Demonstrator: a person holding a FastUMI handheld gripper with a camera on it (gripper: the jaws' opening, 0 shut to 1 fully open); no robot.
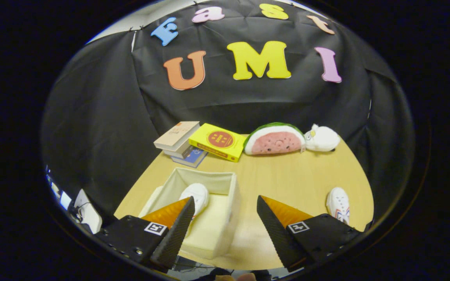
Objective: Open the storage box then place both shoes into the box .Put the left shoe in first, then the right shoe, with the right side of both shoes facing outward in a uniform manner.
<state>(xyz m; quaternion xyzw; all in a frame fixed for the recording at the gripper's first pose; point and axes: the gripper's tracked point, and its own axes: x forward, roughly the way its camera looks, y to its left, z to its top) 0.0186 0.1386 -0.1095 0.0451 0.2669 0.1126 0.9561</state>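
Observation:
A cream fabric storage box (231,195) stands open on the wooden table, just ahead of my left finger. One white shoe (197,195) lies inside it along the left side, partly hidden behind the left fingertip (184,218). The other white shoe (338,203), with red and blue marks on its side, sits on the table beyond my right finger. My gripper (225,207) hovers above the box's right wall, open, with nothing between its fingers.
At the back of the table (287,175) lie a stack of books (178,140), a yellow book (218,141), a watermelon plush (275,139) and a white plush (322,139). The table's rounded edge runs close behind the right shoe.

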